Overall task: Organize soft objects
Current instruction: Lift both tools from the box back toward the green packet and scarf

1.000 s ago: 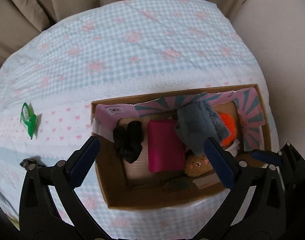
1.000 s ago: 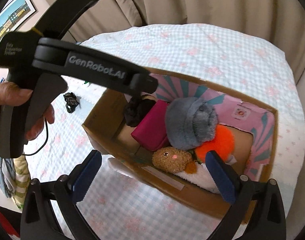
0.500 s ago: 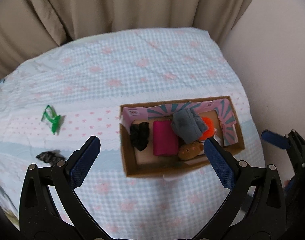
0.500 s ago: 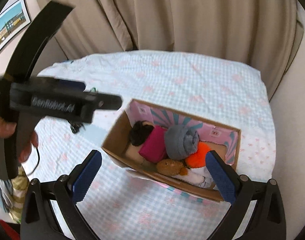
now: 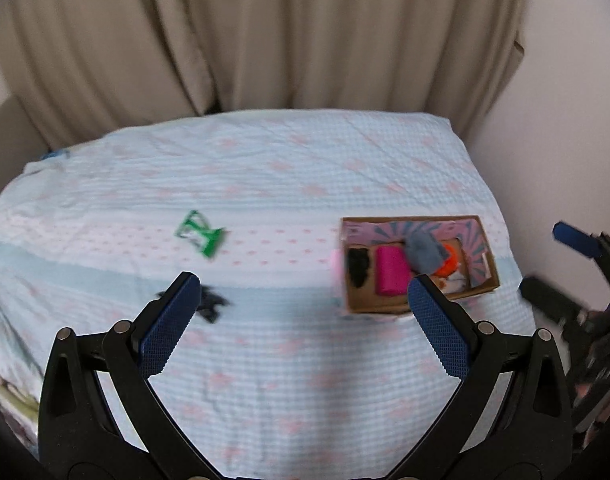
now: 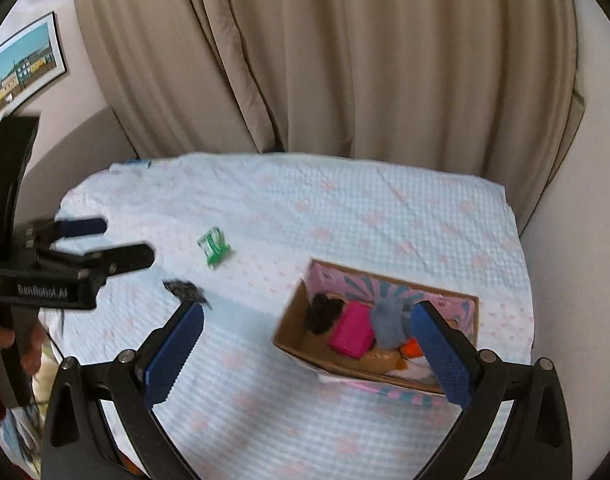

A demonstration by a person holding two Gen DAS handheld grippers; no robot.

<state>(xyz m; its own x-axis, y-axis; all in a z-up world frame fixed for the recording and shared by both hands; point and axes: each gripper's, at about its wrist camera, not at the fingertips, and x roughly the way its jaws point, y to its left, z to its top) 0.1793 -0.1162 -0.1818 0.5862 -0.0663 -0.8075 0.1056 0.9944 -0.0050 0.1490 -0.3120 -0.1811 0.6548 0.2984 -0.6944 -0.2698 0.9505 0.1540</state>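
A: What's in the cardboard box (image 5: 389,306)?

B: It sits on the checked bedspread (image 5: 265,184), toward its right side in the left wrist view. Inside, left to right: a black fuzzy item (image 5: 357,266), a magenta rolled cloth (image 5: 391,270), a grey plush piece (image 5: 425,250) lying partly over the others, and something orange (image 5: 451,266). The right wrist view also shows a brown plush toy (image 6: 381,360) against the near wall. The box's inner lining is pink with teal rays.

A: Anything outside the box?

B: Two things on the bedspread, well apart from it: a green item (image 5: 203,236) and a small dark scrap (image 5: 213,304) nearer the cameras. Both are motion-blurred, so I can't name them more closely.

A: And the tongs?

B: The left gripper (image 5: 305,320) is spread wide with nothing between its blue pads, above the bedspread. The right gripper (image 6: 307,348) is likewise released and empty; its right finger (image 6: 439,350) covers part of the orange item and the box's far end.

A: What else is hard to read?

B: The white material by the brown toy is mostly hidden. In the left view the right gripper appears at the frame's right edge, blurred. Beige curtains (image 6: 345,60) hang behind the bed.
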